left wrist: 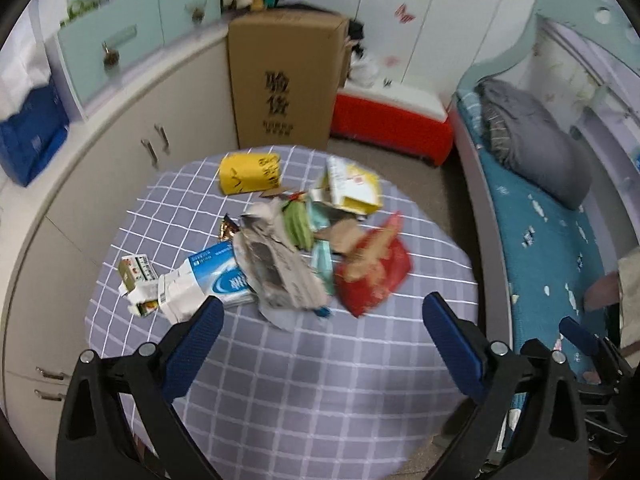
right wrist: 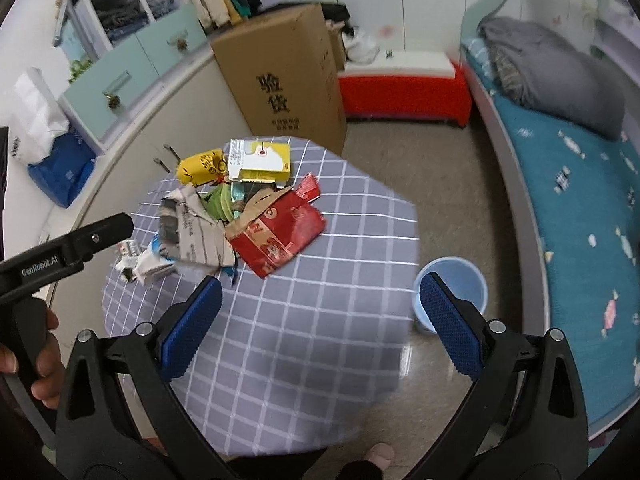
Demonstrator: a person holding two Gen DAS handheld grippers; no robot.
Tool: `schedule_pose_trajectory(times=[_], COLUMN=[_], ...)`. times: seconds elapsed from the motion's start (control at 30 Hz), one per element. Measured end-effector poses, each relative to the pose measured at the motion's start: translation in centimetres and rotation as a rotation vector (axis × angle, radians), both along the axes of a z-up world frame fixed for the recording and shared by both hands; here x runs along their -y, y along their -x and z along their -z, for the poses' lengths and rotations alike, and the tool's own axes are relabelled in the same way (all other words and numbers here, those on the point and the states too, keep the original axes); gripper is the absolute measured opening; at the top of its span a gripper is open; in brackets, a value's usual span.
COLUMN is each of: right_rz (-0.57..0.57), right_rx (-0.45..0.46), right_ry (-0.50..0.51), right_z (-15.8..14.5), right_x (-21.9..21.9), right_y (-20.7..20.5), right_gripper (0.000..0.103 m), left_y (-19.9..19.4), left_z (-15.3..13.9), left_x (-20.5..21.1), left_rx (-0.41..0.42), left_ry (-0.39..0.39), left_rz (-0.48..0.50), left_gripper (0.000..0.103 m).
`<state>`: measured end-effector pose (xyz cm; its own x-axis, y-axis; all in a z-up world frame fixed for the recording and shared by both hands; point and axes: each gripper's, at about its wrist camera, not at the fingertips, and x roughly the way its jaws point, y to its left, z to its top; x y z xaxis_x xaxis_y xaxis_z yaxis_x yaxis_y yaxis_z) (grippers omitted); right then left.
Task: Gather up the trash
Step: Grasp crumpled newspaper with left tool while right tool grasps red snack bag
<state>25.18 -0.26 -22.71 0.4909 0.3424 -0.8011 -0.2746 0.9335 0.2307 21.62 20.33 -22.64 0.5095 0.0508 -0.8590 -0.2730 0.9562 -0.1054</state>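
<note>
— On the table point(right wrist: 304, 320), status?
— Trash pile point(right wrist: 240, 216) is sitting at twelve o'clock, untouched; bucket point(right wrist: 460, 280) at three o'clock is showing nothing inside.
— Tools?
— Left gripper point(left wrist: 322, 316) and right gripper point(right wrist: 320, 300) are hovering, jaws apart — holding nothing. Collection is not yet beginning.

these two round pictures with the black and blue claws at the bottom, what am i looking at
Each picture comes from a fisheye camera on a hand-held two-finger gripper; a person holds one in each hand. In the left view, the left gripper hangs open and empty over a round table with a grey checked cloth. The right gripper is open and empty too. On the cloth lies trash: a red foil snack bag, crumpled newspaper, and a yellow packet. A light blue plastic bucket stands on the floor beside the table.
</note>
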Motion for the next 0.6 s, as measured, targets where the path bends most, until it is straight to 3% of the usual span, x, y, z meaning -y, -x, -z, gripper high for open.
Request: schedule_pose_trajectory(times=[0.1,0.17,0.23,0.3,0.37,0.43,0.6], right_rz=[0.031,0.060,0.086,0.109,0.128,0.148,0.182], right_rx=[-0.071,-0.126,-0.170,-0.211,-0.255,-0.303,-0.360], right_ry=[-0.023,-0.064,-0.089,-0.113,-0.135,-0.162,-0.128], right_z=[2.4,4.0,5.2,6.4,7.5,8.8,10.8], right_x=[-2.3,-3.5,-4.6,-5.8,-7.1,-8.1,-10.2], right_y=[-2.9,-4.8,-6.2,-7.4,-8.5,-9.7,-11.8], right_gripper=[0.097,0.097,0.097,0.097,0.097,0.097,0.097], left_y=[-2.4,-3.9,-4.8,-5.7,-6.2,-6.6,-6.7], left_z=[2.9,5.1,6.4,7.5,8.3,9.0,8.9], left_x=[-2.0,-3.2,-4.0,-5.0,-5.4,-5.9,-6.4], left_rx=[-0.056,-0.107,-0.135,-0.157,-0.178,-0.194,-0.165], left_ry=[0.011,0.039,0.071,0.093,0.114,0.150,0.169], left_rz=[0.010,0.012,0.014,0.025,0.039,0.051,0.082], left_gripper=[0.091,0.076,0.069,0.055,0.032,0.017,0.011])
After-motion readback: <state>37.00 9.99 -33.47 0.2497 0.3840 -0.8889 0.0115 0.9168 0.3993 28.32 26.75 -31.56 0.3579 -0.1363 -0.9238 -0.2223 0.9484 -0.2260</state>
